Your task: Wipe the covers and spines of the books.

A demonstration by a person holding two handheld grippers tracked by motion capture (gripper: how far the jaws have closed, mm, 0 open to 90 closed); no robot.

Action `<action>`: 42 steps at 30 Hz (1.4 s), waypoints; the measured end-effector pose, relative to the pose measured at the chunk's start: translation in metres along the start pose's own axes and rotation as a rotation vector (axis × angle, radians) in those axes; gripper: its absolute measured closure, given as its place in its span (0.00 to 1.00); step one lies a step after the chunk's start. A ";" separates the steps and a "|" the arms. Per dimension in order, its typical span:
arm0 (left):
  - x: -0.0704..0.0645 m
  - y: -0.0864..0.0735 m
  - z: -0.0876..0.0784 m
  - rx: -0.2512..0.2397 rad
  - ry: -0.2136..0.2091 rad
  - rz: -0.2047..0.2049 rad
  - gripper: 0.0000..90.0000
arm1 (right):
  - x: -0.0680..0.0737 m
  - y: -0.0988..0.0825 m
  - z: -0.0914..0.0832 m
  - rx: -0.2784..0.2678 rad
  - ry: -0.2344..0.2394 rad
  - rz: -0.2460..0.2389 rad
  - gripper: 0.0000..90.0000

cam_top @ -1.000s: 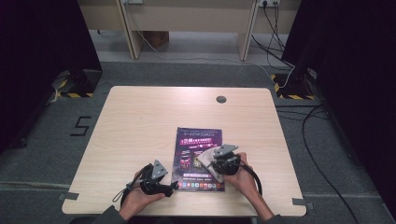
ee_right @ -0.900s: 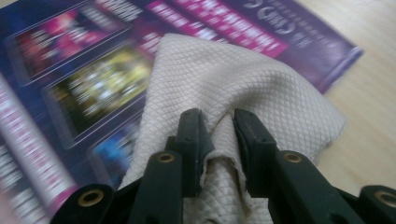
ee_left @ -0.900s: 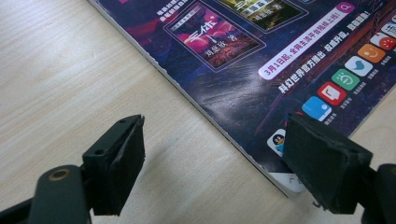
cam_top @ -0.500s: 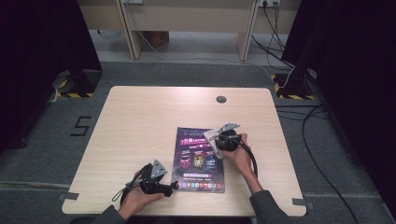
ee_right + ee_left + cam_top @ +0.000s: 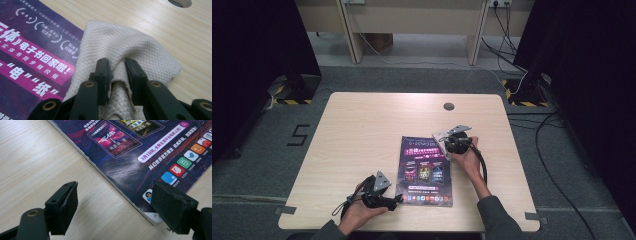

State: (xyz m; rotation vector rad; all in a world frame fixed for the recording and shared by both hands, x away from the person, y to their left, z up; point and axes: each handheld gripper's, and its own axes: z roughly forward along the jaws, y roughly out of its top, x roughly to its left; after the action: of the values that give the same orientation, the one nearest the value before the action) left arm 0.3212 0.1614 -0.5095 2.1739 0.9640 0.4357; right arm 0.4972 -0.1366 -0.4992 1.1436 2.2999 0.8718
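A dark purple magazine (image 5: pixel 424 170) lies flat near the table's front middle. My right gripper (image 5: pixel 452 145) is at its upper right corner, shut on a cream waffle-weave cloth (image 5: pixel 125 47) that drapes over the magazine's (image 5: pixel 32 57) edge and onto the wood. A fold of that cloth is pinched between the jaws of the right gripper (image 5: pixel 116 65). My left gripper (image 5: pixel 394 200) rests at the magazine's lower left corner. In the left gripper view it (image 5: pixel 115 202) stands open, one jaw over bare wood, the other over the magazine's (image 5: pixel 140 152) corner.
The light wooden table (image 5: pixel 362 130) has a round cable hole (image 5: pixel 448 106) at the back middle. Cables trail from both grippers toward the front edge. Grey carpet, floor cables and dark curtains surround the table.
My right gripper has moved with the cloth from the magazine's lower middle up to its top right corner. The left gripper has stayed put.
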 end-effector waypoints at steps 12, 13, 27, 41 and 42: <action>0.000 0.000 0.000 0.001 0.002 0.001 0.24 | 0.011 -0.015 -0.022 0.044 0.072 0.003 0.83; 0.000 0.000 0.000 0.001 0.003 0.002 0.24 | 0.013 -0.016 -0.023 0.044 0.072 -0.010 0.83; 0.000 0.000 0.000 -0.001 -0.001 -0.003 0.24 | 0.002 -0.003 -0.004 -0.004 0.009 0.017 0.85; 0.000 0.000 0.000 0.001 -0.005 -0.004 0.24 | -0.026 -0.010 -0.057 -0.073 -0.047 0.062 0.86; 0.000 0.000 0.000 -0.001 -0.005 -0.006 0.24 | -0.031 -0.013 -0.060 -0.076 -0.056 0.079 0.86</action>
State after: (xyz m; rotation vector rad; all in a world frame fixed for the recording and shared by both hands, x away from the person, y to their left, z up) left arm 0.3212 0.1618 -0.5097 2.1702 0.9670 0.4283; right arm 0.4705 -0.1884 -0.4624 1.2181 2.1708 0.9357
